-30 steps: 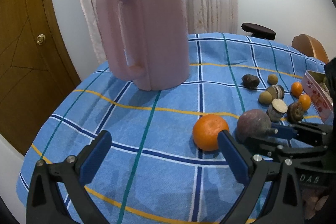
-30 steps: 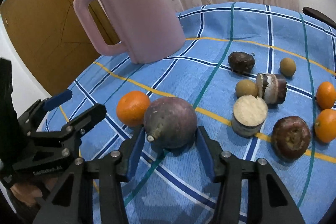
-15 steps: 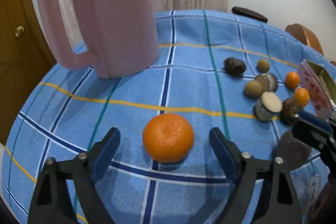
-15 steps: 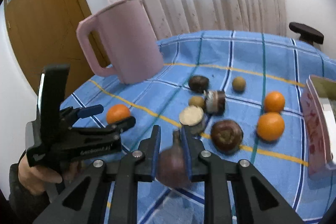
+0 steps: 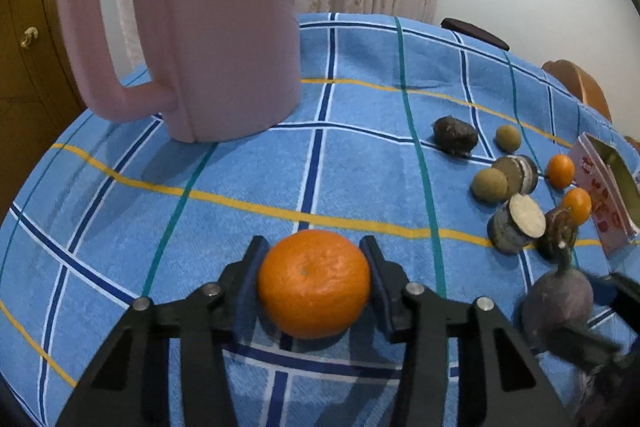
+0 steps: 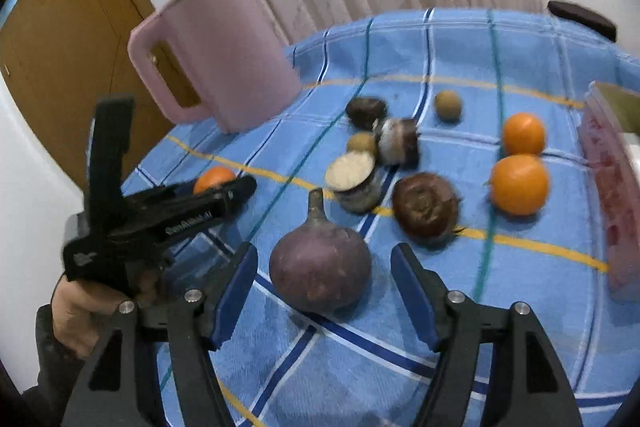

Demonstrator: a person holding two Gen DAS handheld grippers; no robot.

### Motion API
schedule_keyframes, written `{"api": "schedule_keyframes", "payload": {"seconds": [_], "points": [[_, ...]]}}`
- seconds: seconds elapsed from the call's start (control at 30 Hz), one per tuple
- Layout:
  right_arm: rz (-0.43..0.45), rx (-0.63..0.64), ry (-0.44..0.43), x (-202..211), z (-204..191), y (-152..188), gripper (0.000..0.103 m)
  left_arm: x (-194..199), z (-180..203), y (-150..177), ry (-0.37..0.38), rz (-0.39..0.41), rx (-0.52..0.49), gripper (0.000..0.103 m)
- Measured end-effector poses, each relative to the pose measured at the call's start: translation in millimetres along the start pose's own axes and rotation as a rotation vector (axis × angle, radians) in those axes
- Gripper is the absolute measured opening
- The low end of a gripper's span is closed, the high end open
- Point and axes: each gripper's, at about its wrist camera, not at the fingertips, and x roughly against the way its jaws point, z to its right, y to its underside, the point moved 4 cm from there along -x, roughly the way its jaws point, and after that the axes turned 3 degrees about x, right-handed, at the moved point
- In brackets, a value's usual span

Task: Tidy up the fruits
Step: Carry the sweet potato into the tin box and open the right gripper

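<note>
Two hand-held grippers of black plastic are seen; the left gripper (image 5: 314, 281) is built of two angular black arms, each fastened with round silver screws and tipped with a dark blue pad; the right gripper (image 6: 324, 291) is made the same way, its fingers (image 6: 236, 287) faced with brighter blue pads and pinned with silver screws at the joints; triangular cut-outs are found in the lower black frames of both; white lettering, too blurred to be read, is printed along the side of the left gripper in the right wrist view; the person's left hand (image 6: 80, 311) is wrapped about a black pistol-style handle, and a dark sleeve is worn at the wrist.
</note>
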Motion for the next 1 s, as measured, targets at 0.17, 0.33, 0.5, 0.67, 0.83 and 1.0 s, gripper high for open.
{"api": "schedule_keyframes", "payload": {"seconds": [0.17, 0.33, 0.5, 0.67, 0.83, 1.0], "points": [[-0.027, 0.036, -0.005, -8.3, -5.5, 0.2, 0.055, 5.6, 0.4, 3.6, -0.013, 0.014, 0.001, 0.048], [-0.026, 0.068, 0.014, 0.1, -11.6, 4.7, 0.054, 13.3, 9.4, 5.7, -0.024, 0.032, -0.008, 0.048], [0.106, 0.058, 0.042, 37.9, -4.8, -9.8, 0.054, 33.5, 25.4, -0.3, -0.010, 0.091, -0.012, 0.048], [0.269, 0.077, 0.208, 87.1, 14.8, -25.6, 0.054, 61.6, 62.5, -15.5, 0.024, 0.196, -0.049, 0.048], [0.363, 0.033, 0.385, 130.3, 66.7, -32.1, 0.054, 73.4, 118.2, -25.7, 0.117, 0.247, -0.092, 0.048], [0.372, -0.047, 0.496, 159.0, 127.0, -28.3, 0.054, 72.1, 192.6, -30.6, 0.213, 0.256, -0.155, 0.048]]}}
